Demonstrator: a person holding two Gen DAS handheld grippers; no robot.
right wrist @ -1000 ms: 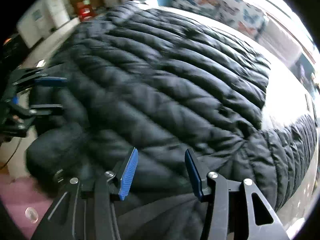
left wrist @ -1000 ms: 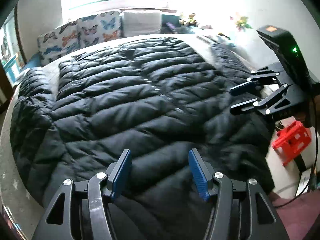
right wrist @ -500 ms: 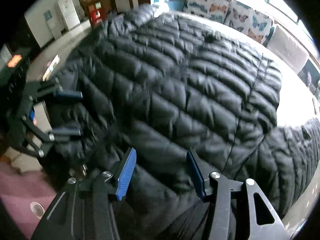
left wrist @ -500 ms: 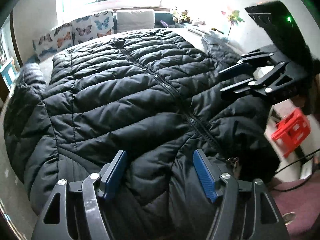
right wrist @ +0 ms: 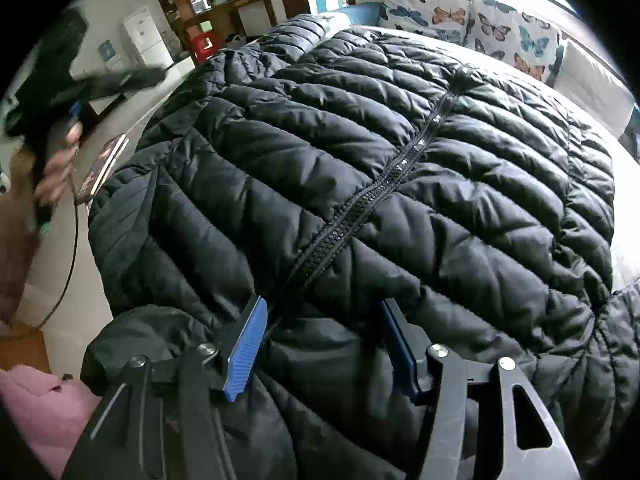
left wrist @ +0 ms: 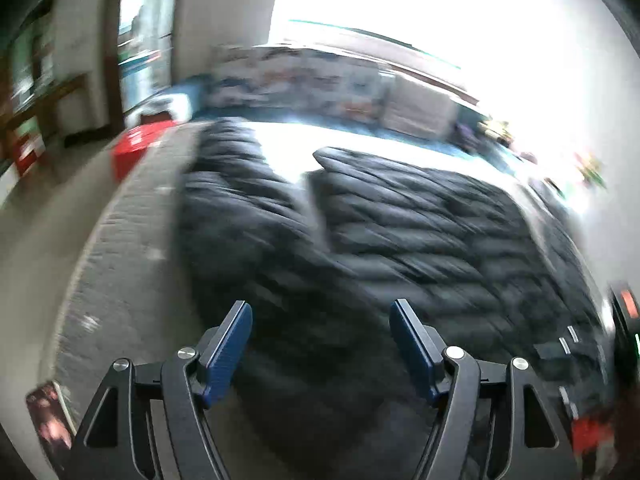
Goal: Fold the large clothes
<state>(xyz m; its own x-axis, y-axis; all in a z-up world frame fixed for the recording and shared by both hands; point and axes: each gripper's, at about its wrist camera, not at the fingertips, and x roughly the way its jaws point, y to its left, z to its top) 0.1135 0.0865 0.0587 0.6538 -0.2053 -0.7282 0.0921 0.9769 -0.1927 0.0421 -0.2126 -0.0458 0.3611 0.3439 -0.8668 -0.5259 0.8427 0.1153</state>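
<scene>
Both the left gripper (left wrist: 320,324) and right gripper (right wrist: 322,322) gape wide, holding nothing, above the black down jacket (right wrist: 360,168) spread front-up on the bed (left wrist: 120,240). It looks light, puffy and slippery, so a pinch at a hem or sleeve edge seems best.

Just ahead of the right gripper (right wrist: 320,344), the black puffer jacket (right wrist: 360,160) is quilted cloth with a faint sheen, its channels puffed and creased. A coarse-toothed zipper (right wrist: 340,228) runs between the gripper's 2 ribbed blue pads (right wrist: 246,354). The arms look like matt black plastic with shiny metal rivets (right wrist: 437,349). Far beyond lie butterfly-printed cloth cushions (right wrist: 472,12).
</scene>
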